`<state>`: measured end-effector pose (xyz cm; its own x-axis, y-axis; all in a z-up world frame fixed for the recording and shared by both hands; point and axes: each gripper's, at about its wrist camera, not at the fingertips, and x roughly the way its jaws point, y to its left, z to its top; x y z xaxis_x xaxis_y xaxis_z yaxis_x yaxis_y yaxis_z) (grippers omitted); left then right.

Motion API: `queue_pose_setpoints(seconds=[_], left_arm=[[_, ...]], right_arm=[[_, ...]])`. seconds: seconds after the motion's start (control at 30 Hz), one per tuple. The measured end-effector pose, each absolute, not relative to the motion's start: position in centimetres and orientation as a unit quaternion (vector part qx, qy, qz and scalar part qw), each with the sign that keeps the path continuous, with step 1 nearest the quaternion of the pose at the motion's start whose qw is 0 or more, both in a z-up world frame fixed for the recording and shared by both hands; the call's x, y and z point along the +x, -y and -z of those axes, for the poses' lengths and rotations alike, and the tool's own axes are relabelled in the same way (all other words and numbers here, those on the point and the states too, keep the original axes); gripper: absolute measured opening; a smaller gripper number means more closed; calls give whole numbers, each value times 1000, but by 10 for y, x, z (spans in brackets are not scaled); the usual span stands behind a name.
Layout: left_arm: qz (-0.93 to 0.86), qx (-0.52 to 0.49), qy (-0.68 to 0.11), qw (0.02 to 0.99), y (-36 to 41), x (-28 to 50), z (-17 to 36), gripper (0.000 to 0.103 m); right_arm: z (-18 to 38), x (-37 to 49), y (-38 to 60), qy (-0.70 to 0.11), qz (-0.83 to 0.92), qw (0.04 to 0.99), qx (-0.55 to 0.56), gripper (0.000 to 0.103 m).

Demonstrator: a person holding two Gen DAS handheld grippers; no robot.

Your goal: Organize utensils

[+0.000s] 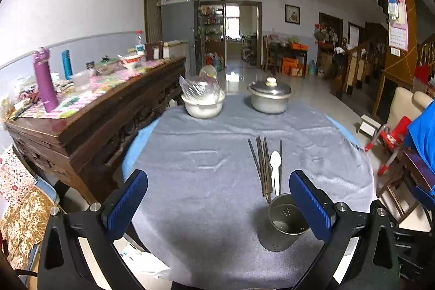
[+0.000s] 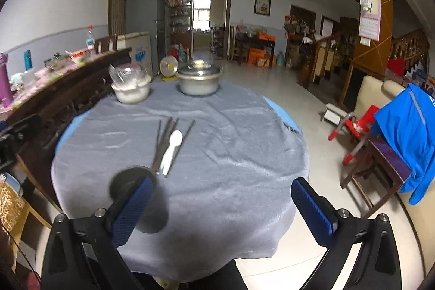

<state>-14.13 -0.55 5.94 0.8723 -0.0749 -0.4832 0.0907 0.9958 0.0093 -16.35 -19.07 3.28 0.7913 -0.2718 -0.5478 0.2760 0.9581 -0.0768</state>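
Nothing sorted yet: chopsticks (image 1: 262,167) and white spoon (image 1: 275,170) lie beside empty perforated metal holder (image 1: 288,214) (tipped over); both grippers (image 1: 218,204) (image 2: 221,208) wide open, empty.

Chopsticks (image 1: 262,167) and a white spoon (image 1: 275,170) lie beside a toppled metal holder (image 1: 286,218) on grey cloth (image 1: 204,167).
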Motion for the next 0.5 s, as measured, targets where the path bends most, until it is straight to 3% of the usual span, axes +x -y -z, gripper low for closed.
queue_pose_setpoints(seconds=[0.5], left_arm=[[39,32,-228,972,3,-173,-74,103]], right_arm=[[-61,-197,178,-259,158,953,15,103]])
